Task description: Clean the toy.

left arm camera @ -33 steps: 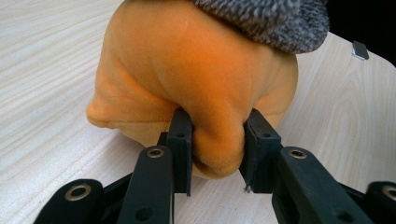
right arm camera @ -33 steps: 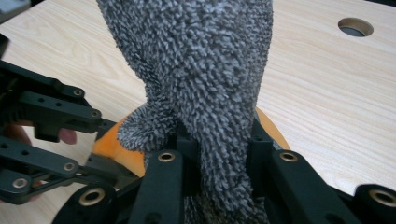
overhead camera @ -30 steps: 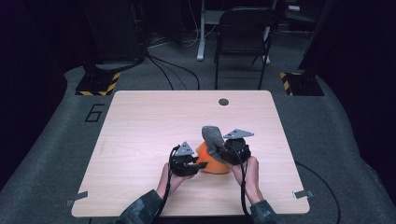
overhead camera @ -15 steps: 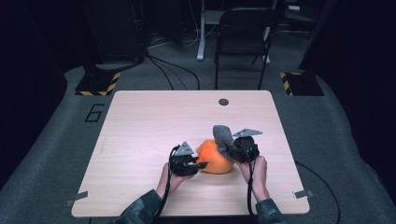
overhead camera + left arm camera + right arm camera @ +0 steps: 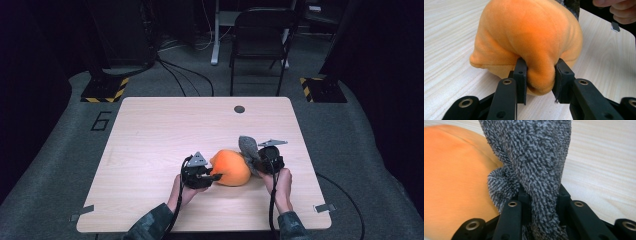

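An orange plush toy (image 5: pixel 230 167) lies on the wooden table (image 5: pixel 165 130) near its front edge. My left gripper (image 5: pixel 216 176) is shut on a fold of the plush (image 5: pixel 540 80), its pads pinching the fabric from both sides. My right gripper (image 5: pixel 256 161) sits at the toy's right side, shut on a grey terry cloth (image 5: pixel 248 148) that stands up from its jaws. In the right gripper view the grey cloth (image 5: pixel 536 165) rises between the jaws and leans against the orange plush (image 5: pixel 454 175).
A small dark round hole (image 5: pixel 239 109) marks the table's far side. A black chair (image 5: pixel 260 45) stands behind the table, with cables on the floor. Striped floor plates (image 5: pixel 105 90) lie at the back left and right.
My right gripper has carried the grey cloth rightward and down, from above the plush to its right side. The left gripper has stayed on the plush.
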`<state>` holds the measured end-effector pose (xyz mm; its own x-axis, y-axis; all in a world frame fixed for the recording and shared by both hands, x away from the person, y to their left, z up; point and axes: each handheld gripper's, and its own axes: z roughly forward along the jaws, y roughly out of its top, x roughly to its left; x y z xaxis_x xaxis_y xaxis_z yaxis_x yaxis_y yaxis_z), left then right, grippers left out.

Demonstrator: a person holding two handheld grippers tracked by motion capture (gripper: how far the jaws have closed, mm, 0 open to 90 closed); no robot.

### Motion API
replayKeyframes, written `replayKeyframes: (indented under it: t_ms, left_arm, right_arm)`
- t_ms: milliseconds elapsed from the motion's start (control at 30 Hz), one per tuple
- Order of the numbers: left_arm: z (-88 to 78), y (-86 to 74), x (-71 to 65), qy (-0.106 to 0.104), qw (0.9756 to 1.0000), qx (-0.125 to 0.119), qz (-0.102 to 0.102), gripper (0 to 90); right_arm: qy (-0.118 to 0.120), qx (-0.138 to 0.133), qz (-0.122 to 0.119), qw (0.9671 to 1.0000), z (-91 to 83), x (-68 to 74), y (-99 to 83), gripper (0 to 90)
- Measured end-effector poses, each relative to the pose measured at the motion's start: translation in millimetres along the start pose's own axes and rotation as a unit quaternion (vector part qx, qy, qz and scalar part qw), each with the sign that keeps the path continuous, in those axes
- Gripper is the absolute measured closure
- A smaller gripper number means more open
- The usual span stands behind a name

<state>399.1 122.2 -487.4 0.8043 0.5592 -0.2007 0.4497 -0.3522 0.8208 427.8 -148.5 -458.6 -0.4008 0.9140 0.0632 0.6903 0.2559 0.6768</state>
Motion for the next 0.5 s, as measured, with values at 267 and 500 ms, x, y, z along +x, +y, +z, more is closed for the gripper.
replayKeyframes:
  t_ms: [267,500]
  left_arm:
    - [-0.1,-0.1,0.3,-0.001,1.0000,0.000,0.001,68.2]
    - [-0.3,-0.1,0.3,-0.001,1.0000,0.000,0.001,68.2]
  right_arm:
    - [-0.015,0.043,0.011,0.9989,17.6,-8.3,-9.4,73.0]
    - [-0.020,0.070,0.009,0.9973,25.7,-10.1,-12.7,72.9]
